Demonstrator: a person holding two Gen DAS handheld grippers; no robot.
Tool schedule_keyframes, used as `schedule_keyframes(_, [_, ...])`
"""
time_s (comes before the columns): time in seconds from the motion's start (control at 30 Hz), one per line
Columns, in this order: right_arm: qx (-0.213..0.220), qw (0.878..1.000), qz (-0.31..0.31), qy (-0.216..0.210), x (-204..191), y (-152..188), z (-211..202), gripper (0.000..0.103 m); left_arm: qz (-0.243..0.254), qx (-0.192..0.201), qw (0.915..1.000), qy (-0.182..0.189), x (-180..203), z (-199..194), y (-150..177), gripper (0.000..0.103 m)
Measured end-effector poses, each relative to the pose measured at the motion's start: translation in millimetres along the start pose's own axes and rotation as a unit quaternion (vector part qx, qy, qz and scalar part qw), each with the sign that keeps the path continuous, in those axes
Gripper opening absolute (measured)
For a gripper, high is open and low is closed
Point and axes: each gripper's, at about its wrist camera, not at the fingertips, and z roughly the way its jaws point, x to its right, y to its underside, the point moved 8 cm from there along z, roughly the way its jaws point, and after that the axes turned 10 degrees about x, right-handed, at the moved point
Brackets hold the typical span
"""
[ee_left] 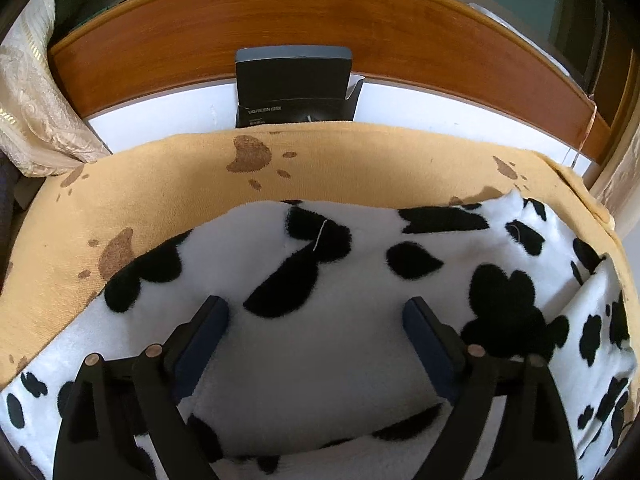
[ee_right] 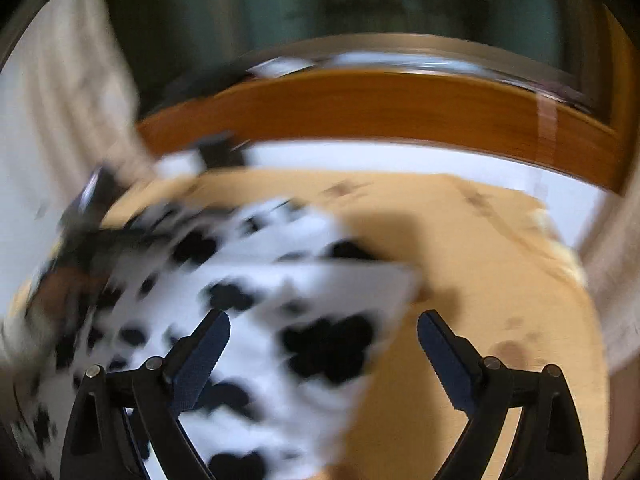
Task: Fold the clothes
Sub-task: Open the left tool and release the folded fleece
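L gripper [ee_left: 316, 320] jaws apart, empty, right over fluffy black-and-white cow-print garment [ee_left: 360, 280]; R gripper [ee_right: 324, 332] also apart, garment's corner edge running beneath.

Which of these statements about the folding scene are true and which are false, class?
1. The fleece garment is white with black blotches. True.
2. It lies on a green cloth. False: the cloth beneath is tan with brown marks.
3. The left claw is clamped on a sleeve. False: its jaws stand open over the fleece, gripping nothing.
4. A dark box stands against the wooden board. True.
5. The right claw is open. True.
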Motion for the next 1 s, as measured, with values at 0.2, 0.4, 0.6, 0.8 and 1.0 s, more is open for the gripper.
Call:
schedule_keyframes(0.2, [-0.068, 0.997, -0.047, -0.009, -23.3, 47.5, 36.3, 0.098, 0.0, 0.001, 1.0, -0.008, -1.2, -1.7, 0.4, 0.093])
schedule_keyframes(0.4, [-0.072, 0.995, -0.063, 0.008, -26.2, 48.8, 38.8, 0.102, 0.001, -0.003, 0.9999, -0.014, -2.1, -1.7, -1.0, 0.096])
schedule_keyframes(0.6, [-0.073, 0.995, -0.062, 0.008, -27.1, 49.8, 40.6, 0.102, -0.024, 0.017, 0.9996, 0.003, -2.2, -31.9, -11.3, 0.097])
schedule_keyframes(0.8, [-0.073, 0.995, -0.061, 0.008, -27.8, 49.5, 41.8, 0.102, 0.035, -0.002, 0.9983, 0.047, 22.7, -84.9, 12.5, 0.103])
schedule_keyframes(1.0, [-0.072, 0.996, -0.061, 0.007, -27.9, 49.5, 40.3, 0.102, 0.068, -0.04, 0.9959, 0.045, 22.9, -75.1, 62.3, 0.102])
